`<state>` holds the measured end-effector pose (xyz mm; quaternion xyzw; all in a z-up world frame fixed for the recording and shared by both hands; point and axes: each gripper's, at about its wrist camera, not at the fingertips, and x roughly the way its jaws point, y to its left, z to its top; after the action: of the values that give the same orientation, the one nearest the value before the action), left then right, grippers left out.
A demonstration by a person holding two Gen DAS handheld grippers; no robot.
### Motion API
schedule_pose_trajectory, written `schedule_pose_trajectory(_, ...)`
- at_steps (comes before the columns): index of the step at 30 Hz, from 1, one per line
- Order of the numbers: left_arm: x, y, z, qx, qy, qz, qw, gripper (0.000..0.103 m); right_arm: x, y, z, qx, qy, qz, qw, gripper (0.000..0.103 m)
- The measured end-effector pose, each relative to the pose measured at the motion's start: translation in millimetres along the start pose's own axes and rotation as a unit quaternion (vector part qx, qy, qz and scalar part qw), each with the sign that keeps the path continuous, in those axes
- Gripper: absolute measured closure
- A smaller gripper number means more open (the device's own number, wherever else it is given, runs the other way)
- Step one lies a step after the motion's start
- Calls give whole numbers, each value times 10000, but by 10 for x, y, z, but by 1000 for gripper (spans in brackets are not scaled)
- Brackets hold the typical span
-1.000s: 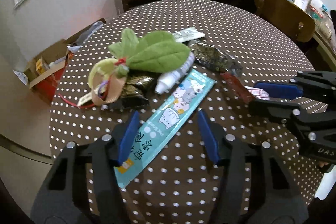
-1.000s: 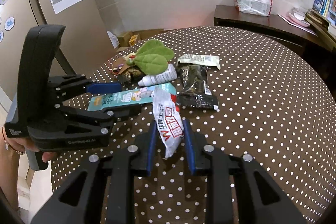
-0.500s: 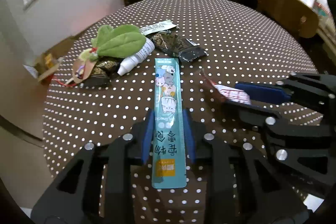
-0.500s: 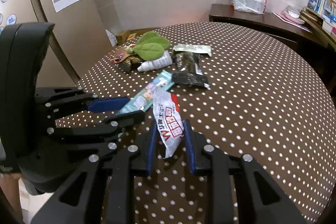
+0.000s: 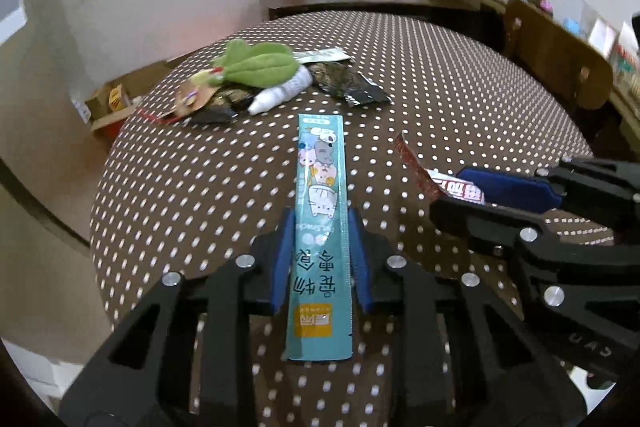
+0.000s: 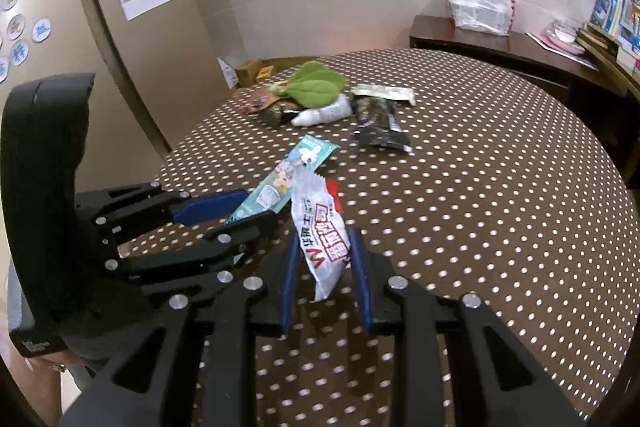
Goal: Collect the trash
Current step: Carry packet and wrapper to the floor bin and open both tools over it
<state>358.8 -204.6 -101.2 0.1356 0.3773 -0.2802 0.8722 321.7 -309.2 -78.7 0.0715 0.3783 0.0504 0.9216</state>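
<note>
The round table [image 5: 460,75], under a brown cloth with white dots, fills both views, and the step in hand looks like carrying two gripped wrappers off it to wherever the trash goes; no bin shows in either view, so the destination cannot be told.

Beyond both sets of tongs, near the far-left rim of the table, lies the remaining pile: a green plush leaf toy [image 5: 260,67] over dark foil snack packets [image 5: 352,87], a small white bottle [image 5: 280,95] and a pale flat sachet [image 6: 382,94]. That pile lies well apart from both tips, so nothing there should snag during the carry.

The left gripper [image 5: 320,251] has its blue pads pressed against the long edges of the teal cat-print pet snack sachet [image 5: 320,195], jaws drawn in narrow. The sachet runs straight out ahead between the fingers, and its printed end sticks back past the pads toward the camera. Held only by its edges, a thin flat sachet could bow and slip, so a steady hold without more squeeze seems wise.

The right gripper [image 6: 324,267], just beside the left one, is closed narrow on the white and red snack wrapper [image 6: 320,235], which stands up crumpled between the pads.

The two tools sit close together; moving them in parallel, without crossing, would keep the long sachet from brushing the other gripper.
</note>
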Motion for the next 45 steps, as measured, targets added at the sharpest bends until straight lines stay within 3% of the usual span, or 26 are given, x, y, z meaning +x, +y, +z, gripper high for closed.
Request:
schedule_pose_trajectory(9,-525,458,-316,-676,-443,108,9967,76,-101,512,-6,-217,-102,307,9992,78)
schedule_pose_trajectory(15,-932,925,-653,-1269,-779,435,9879,76,-28,1119,20,-510,-106,714,9961,78)
schedule_pose_trajectory(21,-1338,1488,-1169,-2006,-1021,815,9709,76,91,1916,18,-897,-115,1218,9884,78)
schedule_pose_trajectory(24,-1474,1803,-1503,-2300,-932,1226,9609,76,165,2269,-10,-1087,-80,1432,9837,78)
schedule_pose_trajectory(32,-1543,2352,-2160,-3057,-653,1746,9337,76,519,3144,-190,-1575,106,1926,9685,78)
schedule_pose_trajectory(40,-1458,2809,-2546,-3520,-351,2015,9134,75,916,3596,-296,-1777,318,2050,9620,78)
schedule_pose_trajectory(41,-1437,2868,-2578,-3597,-317,1990,9111,73,946,3607,-309,-1779,343,2055,9617,78)
schedule_pose_trajectory(42,-1417,2900,-2583,-3634,-300,1968,9101,64,981,3616,-331,-1771,364,2058,9617,78)
schedule_pose_trajectory(43,-1403,2954,-2607,-3688,-313,2013,9069,32,1028,3632,-336,-1767,364,2039,9622,78)
schedule_pose_trajectory(44,-1407,2994,-2628,-3720,-406,2098,9033,26,1082,3638,-329,-1770,374,2018,9626,78)
schedule_pose_trajectory(45,-1393,3042,-2647,-3750,-440,2165,9003,26,1116,3631,-333,-1758,387,2006,9630,78)
